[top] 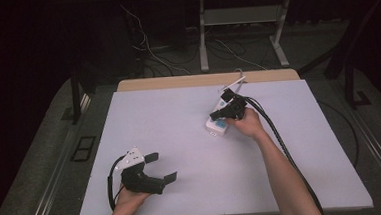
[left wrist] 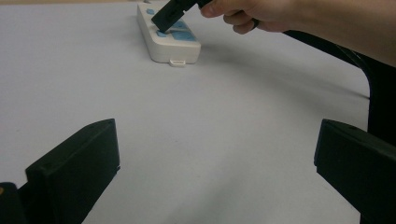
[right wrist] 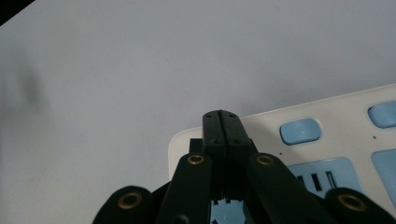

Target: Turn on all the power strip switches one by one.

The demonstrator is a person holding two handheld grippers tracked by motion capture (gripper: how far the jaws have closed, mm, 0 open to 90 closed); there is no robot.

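Power strip under a closed gripper

Power strip point(top: 219, 120) lies on the far right part of the white counter point(top: 190, 137). It is white with light blue sockets and a small blue button point(right wrist: 300, 131). It lies flat and a bit slanted, with one short end toward the person.

The right gripper point(top: 221, 113) is over the power strip, held in the right hand point(top: 250, 124). Its two black jaws are pressed tight together with nothing between them. In the right gripper view, the closed tip sits above the near end of the strip, beside the blue button and over a blue socket. I cannot tell if the tip touches the strip. A thick black cable point(top: 281, 142) runs back from this gripper along the arm.

The left gripper point(top: 163, 167) rests low at the near left of the counter, held in the left hand point(top: 129, 200). Its jaws are wide apart and hold nothing. It is well apart from the power strip. In the left gripper view, bare counter lies between its jaws, and the strip is far off ahead.
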